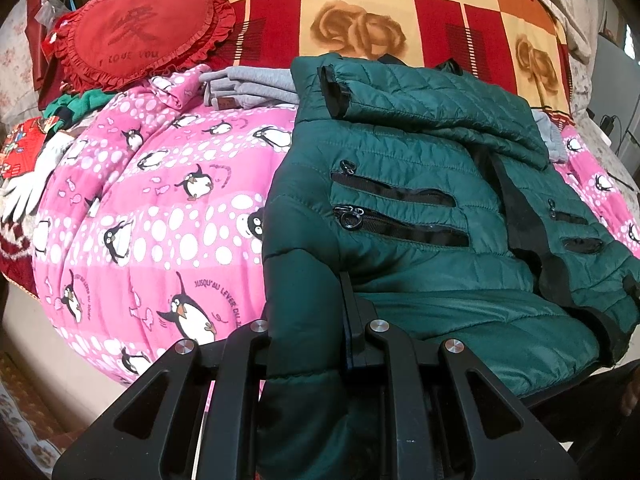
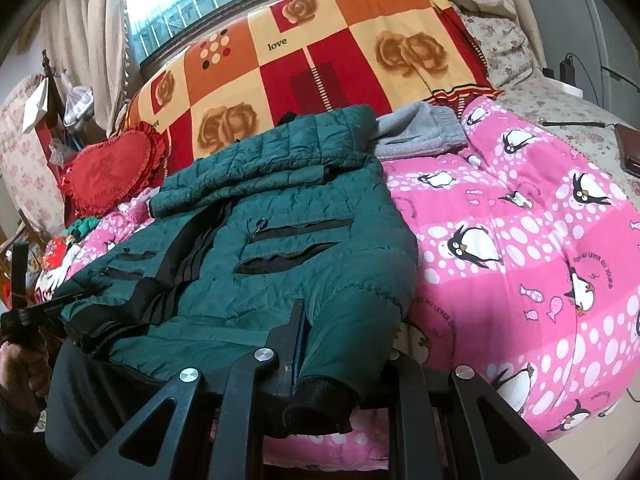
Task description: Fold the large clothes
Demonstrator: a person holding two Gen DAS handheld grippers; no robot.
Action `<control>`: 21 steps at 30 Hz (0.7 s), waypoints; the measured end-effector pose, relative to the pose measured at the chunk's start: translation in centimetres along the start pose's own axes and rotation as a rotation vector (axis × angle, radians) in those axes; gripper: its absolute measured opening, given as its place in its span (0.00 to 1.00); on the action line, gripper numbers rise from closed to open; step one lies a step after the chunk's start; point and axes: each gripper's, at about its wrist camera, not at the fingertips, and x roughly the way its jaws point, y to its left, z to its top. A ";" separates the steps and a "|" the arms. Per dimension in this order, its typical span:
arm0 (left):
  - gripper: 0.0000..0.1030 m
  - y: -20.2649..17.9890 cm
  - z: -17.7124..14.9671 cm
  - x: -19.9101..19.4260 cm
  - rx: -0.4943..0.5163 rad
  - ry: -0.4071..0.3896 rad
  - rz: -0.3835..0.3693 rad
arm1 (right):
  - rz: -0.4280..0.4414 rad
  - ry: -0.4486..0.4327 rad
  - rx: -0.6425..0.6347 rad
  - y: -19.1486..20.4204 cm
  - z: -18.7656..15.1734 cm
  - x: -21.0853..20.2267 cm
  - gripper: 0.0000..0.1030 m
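Note:
A dark green quilted jacket (image 1: 420,184) lies front up on a pink penguin quilt (image 1: 160,208). One sleeve (image 1: 432,100) is folded across its chest, with the black cuff (image 1: 335,92) to the left. My left gripper (image 1: 320,312) is shut on a puffy fold at the jacket's near left edge; one finger (image 1: 347,300) shows and the other is hidden under the fabric. In the right wrist view the jacket (image 2: 248,264) fills the middle. My right gripper (image 2: 320,340) is shut on the near sleeve just above its black cuff (image 2: 316,400).
A red heart pillow (image 1: 136,36) and a grey folded garment (image 1: 248,84) lie behind the jacket, against a checked rose blanket (image 1: 400,8). White gloves (image 1: 28,184) rest at the left. A hand (image 2: 20,368) shows at the left edge, and a dark wallet (image 2: 628,152) lies far right.

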 end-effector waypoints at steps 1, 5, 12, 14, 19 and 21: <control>0.15 0.0 0.0 0.0 -0.001 -0.001 0.000 | 0.001 -0.004 -0.001 0.0 0.0 -0.1 0.15; 0.15 0.4 -0.1 -0.4 -0.015 -0.013 -0.018 | 0.020 -0.045 0.010 0.2 0.1 -1.4 0.15; 0.14 2.4 -0.7 -3.8 -0.031 -0.073 -0.094 | 0.032 -0.085 -0.021 1.5 -0.1 -5.3 0.15; 0.14 2.9 -0.9 -4.7 -0.036 -0.076 -0.113 | 0.036 -0.095 -0.026 1.9 -0.3 -6.3 0.15; 0.14 4.0 -2.0 -8.4 -0.047 -0.120 -0.139 | 0.061 -0.156 -0.056 3.5 -0.6 -10.4 0.15; 0.14 4.4 -2.3 -10.0 -0.059 -0.140 -0.159 | 0.073 -0.183 -0.065 4.0 -0.5 -12.0 0.15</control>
